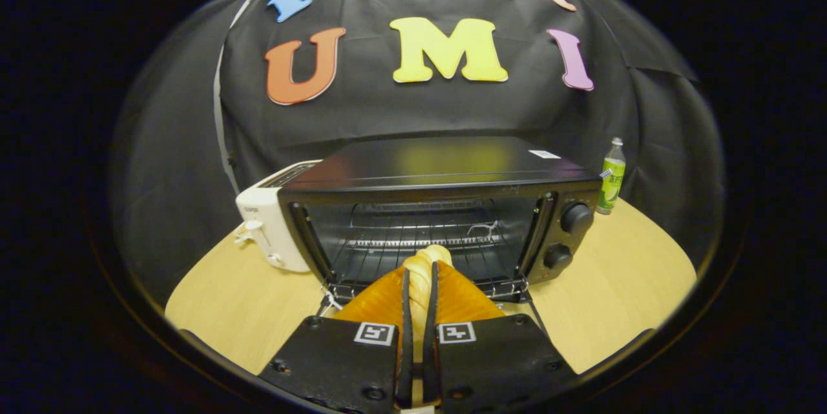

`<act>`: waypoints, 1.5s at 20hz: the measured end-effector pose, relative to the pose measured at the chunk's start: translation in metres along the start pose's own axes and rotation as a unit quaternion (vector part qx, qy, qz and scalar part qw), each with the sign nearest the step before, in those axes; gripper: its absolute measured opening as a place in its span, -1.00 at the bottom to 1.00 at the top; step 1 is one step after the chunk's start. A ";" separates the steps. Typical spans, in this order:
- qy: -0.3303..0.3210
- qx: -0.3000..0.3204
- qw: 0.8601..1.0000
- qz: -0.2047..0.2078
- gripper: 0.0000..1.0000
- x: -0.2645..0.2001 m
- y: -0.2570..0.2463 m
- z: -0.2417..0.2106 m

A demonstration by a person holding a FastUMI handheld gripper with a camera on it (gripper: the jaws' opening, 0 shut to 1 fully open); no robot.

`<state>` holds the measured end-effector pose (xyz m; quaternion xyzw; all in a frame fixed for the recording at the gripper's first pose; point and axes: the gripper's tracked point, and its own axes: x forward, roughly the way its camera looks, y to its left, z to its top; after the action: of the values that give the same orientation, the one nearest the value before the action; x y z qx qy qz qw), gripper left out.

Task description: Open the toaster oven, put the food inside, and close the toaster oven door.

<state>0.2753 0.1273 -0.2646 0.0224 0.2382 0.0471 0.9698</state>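
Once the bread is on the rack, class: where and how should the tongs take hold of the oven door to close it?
The tongs are shut on the bread at the oven mouth. The door lies folded down under them, hinged at the oven's base, mostly hidden. Probably best: come from the near side, catch its free front edge from beneath and swing it up; its handle cannot be made out.

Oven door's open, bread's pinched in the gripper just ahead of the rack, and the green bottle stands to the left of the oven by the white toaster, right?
Nearly. The gripper view shows the green bottle right of the toaster oven, opposite the white toaster. The gripper does hold the bread.
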 end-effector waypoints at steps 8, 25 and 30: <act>-0.012 0.025 0.999 -0.035 -0.76 0.068 -0.007 0.016; 0.029 0.123 0.992 0.002 0.70 0.069 0.006 0.001; -0.024 0.197 0.979 0.035 0.94 0.021 0.018 0.020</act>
<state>0.3016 0.1470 -0.2553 0.2225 0.2189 0.0330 0.9495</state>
